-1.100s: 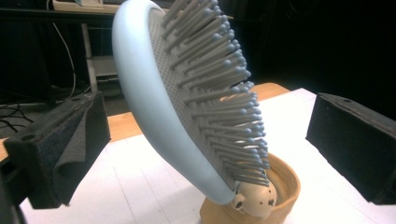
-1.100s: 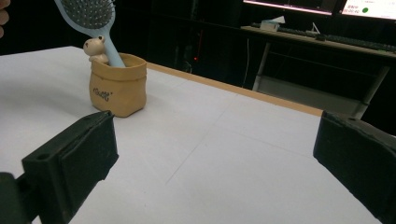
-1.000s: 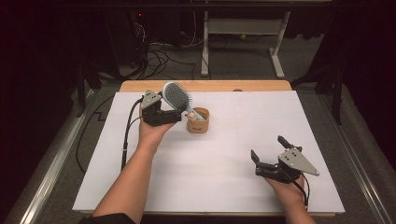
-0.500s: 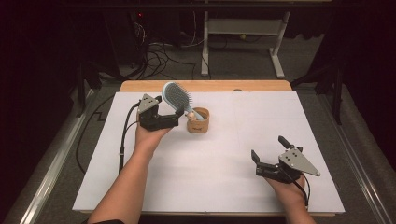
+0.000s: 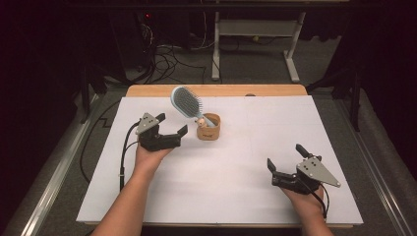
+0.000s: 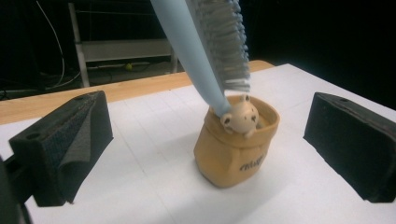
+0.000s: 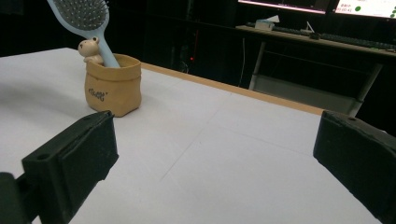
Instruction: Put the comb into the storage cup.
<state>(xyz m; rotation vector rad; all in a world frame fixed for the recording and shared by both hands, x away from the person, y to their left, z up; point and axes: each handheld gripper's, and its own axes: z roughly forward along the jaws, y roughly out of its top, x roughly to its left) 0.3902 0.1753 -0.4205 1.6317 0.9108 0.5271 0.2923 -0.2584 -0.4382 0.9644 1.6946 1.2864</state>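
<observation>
A light blue hairbrush stands handle-down in a small tan pouch-shaped holder at the table's back middle, leaning up and to the left. A small tan animal figure peeks over the holder's rim. My left gripper is open just left of the holder, jaws apart, nothing between them. In the left gripper view the holder and brush sit between the jaws, farther off. My right gripper is open near the front right, far from the holder and brush.
White paper covers most of the table; a wooden strip shows along the far edge. Beyond it are cables and a white desk frame on the dark floor. A desk with monitors stands behind.
My left gripper let go of the hairbrush and drew back toward the person and to the left. The brush now stands alone in the holder. The right gripper barely moved.
</observation>
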